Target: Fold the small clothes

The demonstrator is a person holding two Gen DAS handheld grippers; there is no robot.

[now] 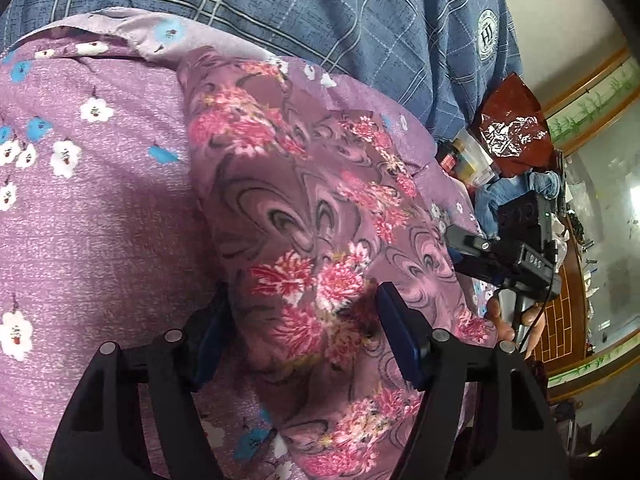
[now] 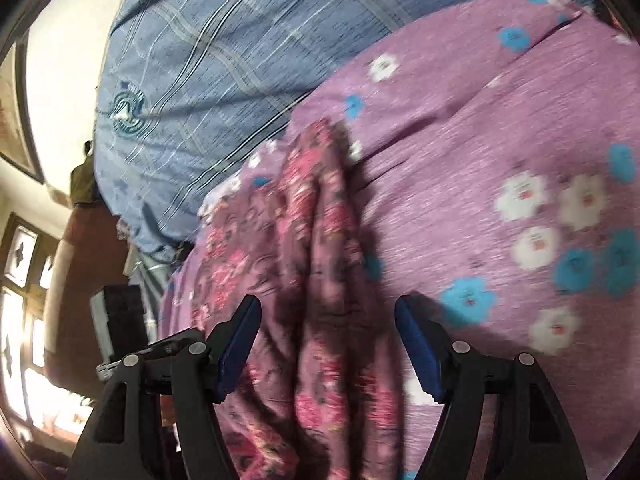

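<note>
Left wrist view: we find the left gripper [image 1: 304, 332] standing with its fingers [image 1: 400, 340] apart, straddling a bunched fold of the pink flowered garment [image 1: 304, 208]. We see no pad pressing on the cloth, so we rate it as open around the garment, not gripping. The garment lies in a loose, rumpled heap on a purple flowered sheet [image 1: 92, 200], close in front of a person in a blue checked shirt [image 1: 360, 12]. The right gripper [image 1: 460, 246] shows at the right edge of the heap, a hand [image 1: 516, 320] on its handle.

In the right wrist view the right gripper [image 2: 328, 340] also stands open, a raised ridge of the same garment [image 2: 320, 240] between its fingers [image 2: 420, 344]. This picture is blurred, so we cannot confirm contact.

Risks noted:
- Both the garment and the sheet are soft and of similar colour. Fingers that close too deep may pinch the sheet along with the garment and drag it up.
- The cloth is bunched in several layers. A grip on the ridge, in our judgement, may take too many layers or only one, giving a crooked fold.
- Thin fabric may slip from the pads if lifted quickly.
- The two grippers are near each other, so they may collide or pull the cloth unevenly.
</note>
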